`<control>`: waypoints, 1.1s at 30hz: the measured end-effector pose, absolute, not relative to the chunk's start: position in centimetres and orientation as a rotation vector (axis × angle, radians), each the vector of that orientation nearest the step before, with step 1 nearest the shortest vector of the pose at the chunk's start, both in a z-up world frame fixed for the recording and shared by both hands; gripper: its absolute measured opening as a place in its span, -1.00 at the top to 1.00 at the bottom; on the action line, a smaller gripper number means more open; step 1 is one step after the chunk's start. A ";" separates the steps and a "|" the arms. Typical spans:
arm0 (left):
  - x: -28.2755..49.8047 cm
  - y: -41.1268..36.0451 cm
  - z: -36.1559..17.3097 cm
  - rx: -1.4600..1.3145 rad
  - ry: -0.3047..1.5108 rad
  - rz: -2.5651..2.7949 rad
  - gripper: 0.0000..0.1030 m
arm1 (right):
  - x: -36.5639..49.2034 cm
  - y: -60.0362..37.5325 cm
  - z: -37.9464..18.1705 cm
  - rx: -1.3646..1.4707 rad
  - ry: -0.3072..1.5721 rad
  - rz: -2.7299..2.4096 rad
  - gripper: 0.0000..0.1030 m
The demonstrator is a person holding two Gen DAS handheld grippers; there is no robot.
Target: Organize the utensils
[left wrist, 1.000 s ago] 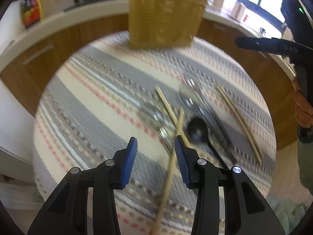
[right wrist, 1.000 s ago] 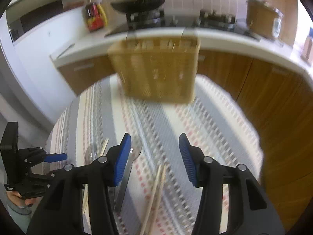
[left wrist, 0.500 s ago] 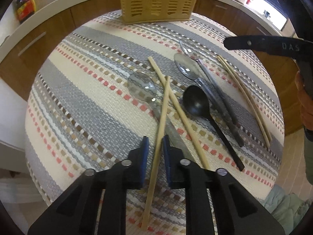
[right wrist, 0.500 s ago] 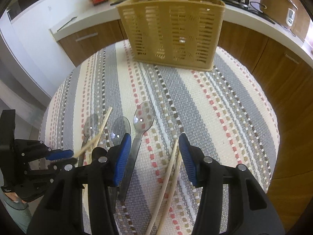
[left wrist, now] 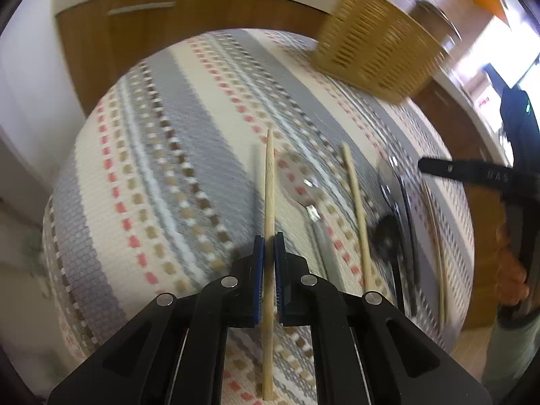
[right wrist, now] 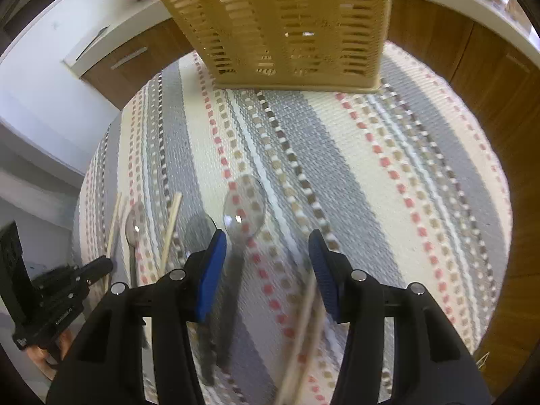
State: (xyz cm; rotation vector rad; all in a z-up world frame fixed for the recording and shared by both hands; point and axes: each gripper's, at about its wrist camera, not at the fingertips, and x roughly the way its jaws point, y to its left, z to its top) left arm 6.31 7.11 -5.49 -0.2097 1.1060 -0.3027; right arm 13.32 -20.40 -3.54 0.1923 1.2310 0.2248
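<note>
In the left wrist view, we see the left gripper (left wrist: 269,253) pressed together on a wooden chopstick (left wrist: 269,182), its blue pads (left wrist: 258,270) pinching the stick partway along its length. The stick runs straight ahead between the pads, its far tip out over the striped cloth (left wrist: 162,168) and its near end showing below the gripper body. Our jaws have just been closing, with this chopstick between them. To the right of it on the cloth lie a clear spoon (left wrist: 300,182), a second chopstick (left wrist: 357,216), a black spoon (left wrist: 388,236) and, further right, a blurred pair of chopsticks (left wrist: 438,253). The yellow slotted basket (left wrist: 378,54) stands at the far edge of the cloth, well apart from the held stick. At the right edge we see the right gripper (left wrist: 472,175) from the side, with a hand (left wrist: 513,270) under it.

In the right wrist view, the right gripper (right wrist: 266,253) stands spread, nothing pinched. It hangs above the cloth (right wrist: 388,168); a clear spoon (right wrist: 244,207) lies with its bowl just ahead of the left pad and its handle running back under the gripper, and a blurred pair of chopsticks (right wrist: 303,330) lies close by the inner side of the right pad. Whether that pad touches them we cannot tell. The basket (right wrist: 287,27) fills the top of the view, standing on the cloth's far side. At the lower left we see the left gripper (right wrist: 101,266), with more spoons and chopsticks near it.
</note>
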 end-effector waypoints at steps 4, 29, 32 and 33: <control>7.5 8.6 -5.6 -0.268 1.117 -0.271 0.91 | 15.2 -19.4 -4.5 0.195 1.277 0.196 0.08; 15.1 4.2 -5.0 0.040 1.222 -0.232 0.94 | 16.6 -13.3 -5.8 -0.069 1.341 0.091 0.39; 14.7 5.3 -4.7 -0.061 1.161 -0.258 0.94 | 16.5 -12.8 -5.9 -0.083 1.327 0.107 0.40; 14.3 5.7 -4.2 -0.094 1.120 -0.279 0.94 | 16.3 -12.8 -5.8 -0.085 1.319 0.115 0.40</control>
